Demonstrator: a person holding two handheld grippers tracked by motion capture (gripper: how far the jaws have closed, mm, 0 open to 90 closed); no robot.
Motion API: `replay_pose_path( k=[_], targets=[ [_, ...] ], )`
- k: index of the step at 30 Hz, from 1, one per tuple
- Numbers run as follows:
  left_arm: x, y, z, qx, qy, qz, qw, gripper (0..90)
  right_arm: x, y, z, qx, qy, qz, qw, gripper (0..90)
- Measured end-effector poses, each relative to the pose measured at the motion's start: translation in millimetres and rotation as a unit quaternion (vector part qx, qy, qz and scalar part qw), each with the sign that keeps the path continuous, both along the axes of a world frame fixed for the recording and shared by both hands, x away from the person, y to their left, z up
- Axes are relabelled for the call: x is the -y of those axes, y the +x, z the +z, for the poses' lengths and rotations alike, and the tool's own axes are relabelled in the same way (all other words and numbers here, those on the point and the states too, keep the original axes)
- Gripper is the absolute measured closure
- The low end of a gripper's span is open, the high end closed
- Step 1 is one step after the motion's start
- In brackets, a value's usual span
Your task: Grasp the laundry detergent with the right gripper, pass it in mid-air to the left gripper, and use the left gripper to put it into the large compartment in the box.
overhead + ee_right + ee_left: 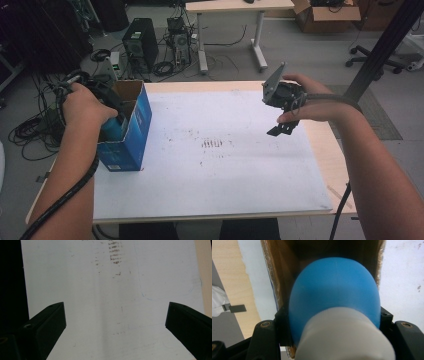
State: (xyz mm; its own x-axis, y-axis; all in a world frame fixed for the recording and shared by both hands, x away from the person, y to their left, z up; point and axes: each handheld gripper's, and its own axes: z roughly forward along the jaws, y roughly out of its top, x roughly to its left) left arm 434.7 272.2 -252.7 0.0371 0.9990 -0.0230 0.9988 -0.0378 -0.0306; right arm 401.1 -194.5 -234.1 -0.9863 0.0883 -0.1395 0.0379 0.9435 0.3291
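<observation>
A blue cardboard box point(136, 125) stands open-topped at the table's left edge. My left gripper point(113, 122) reaches into its open top and is shut on a blue bulb point(334, 292) with a white neck point(344, 337). The bulb sits between the jaws, just inside the box's brown inner walls point(284, 267). A patch of the bulb point(112, 131) shows below the hand. My right gripper point(283, 128) hangs above the right half of the table, apart from the box. It point(115, 317) is open, jaws wide, with nothing between them and the white sheet below.
A white sheet point(210, 170) with dark smudges point(212, 144) covers most of the wooden table point(334, 165). A black post point(380, 47) slants up at the right. On the floor behind are computer towers point(141, 42), cables, another desk and a cardboard box point(327, 15).
</observation>
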Motion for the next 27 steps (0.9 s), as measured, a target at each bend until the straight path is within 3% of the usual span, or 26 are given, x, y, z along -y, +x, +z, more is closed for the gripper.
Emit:
replay_pose_path(
  k=[27],
  targets=[
    [-3.6,0.3,-31.3,-0.010,0.003,0.005,0.9999,37.6,-2.2,-2.8,-6.0,0.000,0.003,0.005,1.0000,3.1]
  ],
)
